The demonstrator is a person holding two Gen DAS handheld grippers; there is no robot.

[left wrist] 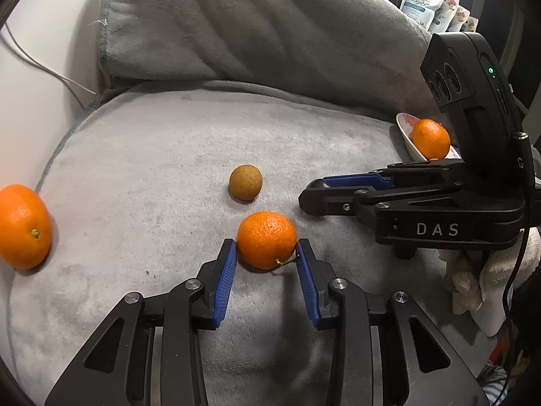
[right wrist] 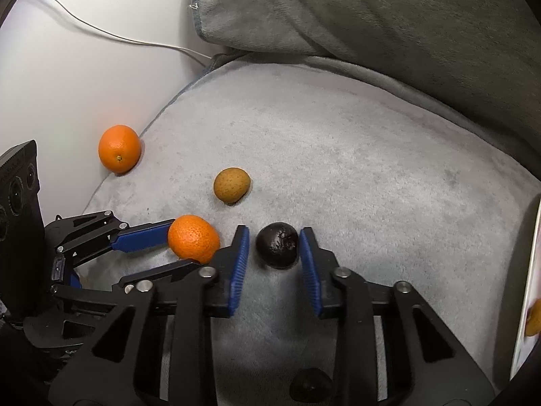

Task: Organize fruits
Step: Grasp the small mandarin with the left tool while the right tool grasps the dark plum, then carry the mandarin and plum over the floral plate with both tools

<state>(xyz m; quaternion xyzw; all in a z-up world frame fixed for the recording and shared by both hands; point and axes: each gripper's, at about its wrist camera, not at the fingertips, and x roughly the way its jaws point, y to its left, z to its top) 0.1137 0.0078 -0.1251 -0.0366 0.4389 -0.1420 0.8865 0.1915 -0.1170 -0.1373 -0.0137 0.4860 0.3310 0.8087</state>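
We have the left tongs (left wrist: 266, 253) clamped on a dimpled orange mandarin with a short stem (left wrist: 266, 239), low in the middle of the left wrist view, both blue ribbed pads touching its sides. The right tongs (right wrist: 274, 253) straddle a small, dark, glossy round fruit (right wrist: 277, 244) at the lower centre of the right wrist view; the right pad looks to be touching it, while a thin gap seems to remain at the left pad, so we judge them not yet clamped.

Both fruits rest on a soft grey plush cushion (left wrist: 142, 155). Our worry is that this surface gives, so the round fruits can sink or roll as we lift, and the mandarin is gripped near the pad tips, where it could pop forward. The dark fruit is small and shiny and may squirt out if the pads close off-centre.

The two tongs sit just beside each other; lifting together risks a knock. The white dish with a red pattern (left wrist: 405, 128), at the right edge of the left view, already holds a smooth orange mandarin (left wrist: 430, 138), and it lies tilted on the cushion, so dropping fruit in could tip it. A speckled tan round fruit (left wrist: 245, 182) and a large smooth orange at the far left (left wrist: 24, 226) remain loose.
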